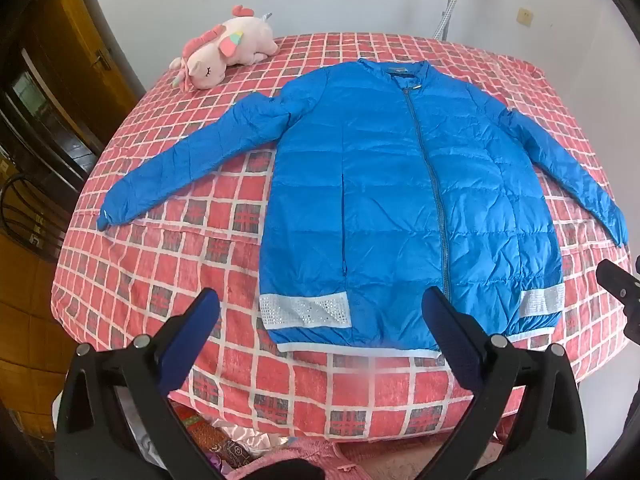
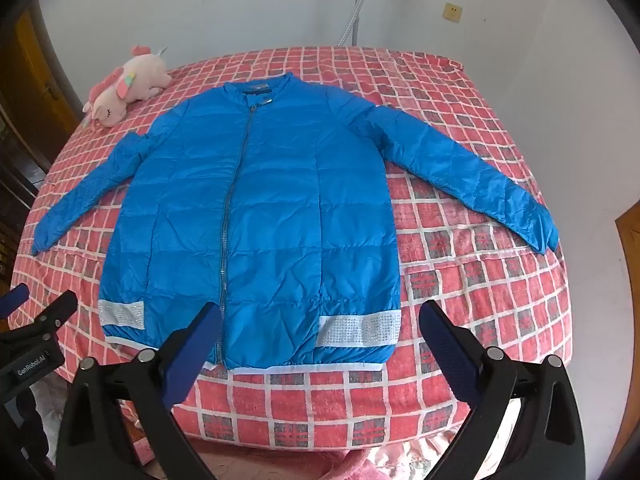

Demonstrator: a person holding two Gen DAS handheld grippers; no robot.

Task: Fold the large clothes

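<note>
A blue quilted jacket (image 1: 384, 184) lies flat and zipped on the bed, front up, collar far, both sleeves spread outward. It has silver sparkly bands near the hem. It also shows in the right wrist view (image 2: 264, 216). My left gripper (image 1: 320, 312) is open and empty, held above the hem's left part. My right gripper (image 2: 320, 320) is open and empty, held above the hem's right part. The right gripper shows at the edge of the left view (image 1: 620, 292), and the left gripper at the edge of the right view (image 2: 36, 320).
The bed has a red checked cover (image 1: 224, 248). A pink plush unicorn (image 1: 224, 52) lies at the far left corner. White walls stand behind and to the right; a wooden door (image 1: 76, 52) is on the left. Pink cloth (image 1: 272, 456) lies below the near bed edge.
</note>
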